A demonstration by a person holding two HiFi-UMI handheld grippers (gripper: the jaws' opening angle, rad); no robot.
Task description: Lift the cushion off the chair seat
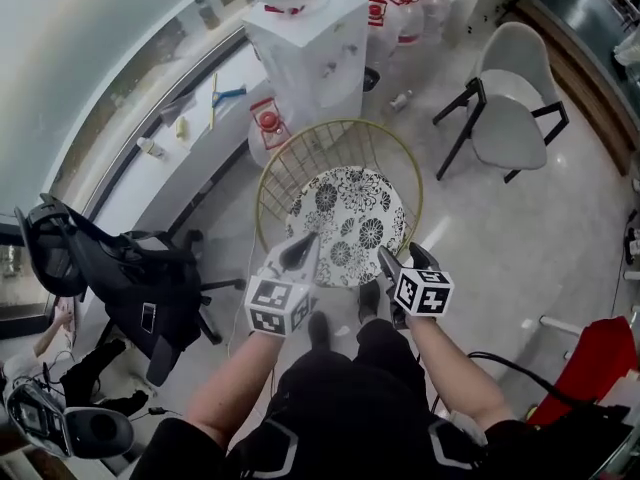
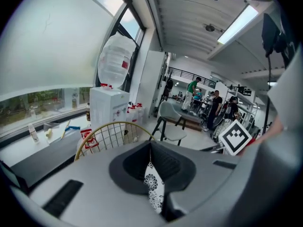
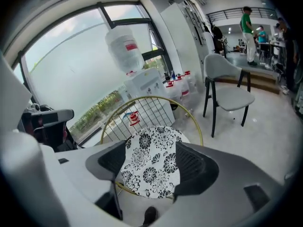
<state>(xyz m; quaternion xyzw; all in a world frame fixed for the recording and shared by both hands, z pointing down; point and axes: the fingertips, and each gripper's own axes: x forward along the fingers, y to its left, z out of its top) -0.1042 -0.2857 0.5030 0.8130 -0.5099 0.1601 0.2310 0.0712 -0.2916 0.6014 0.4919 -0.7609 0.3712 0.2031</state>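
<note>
One floral cushion (image 1: 350,223), one gold wire chair (image 1: 340,121), two hand-held grippers.
The cushion lies flat on the chair seat. Left gripper (image 1: 302,248): jaws pressed together, gripping nothing, at the cushion's near edge. Right gripper (image 1: 400,255): jaws spread, empty.

Probably an office: water dispenser (image 1: 310,63), swivel chair (image 1: 140,283).

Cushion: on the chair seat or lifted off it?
On the seat. In the head view the cushion lies flat within the gold wire frame of the chair; the right gripper view shows the same.
</note>
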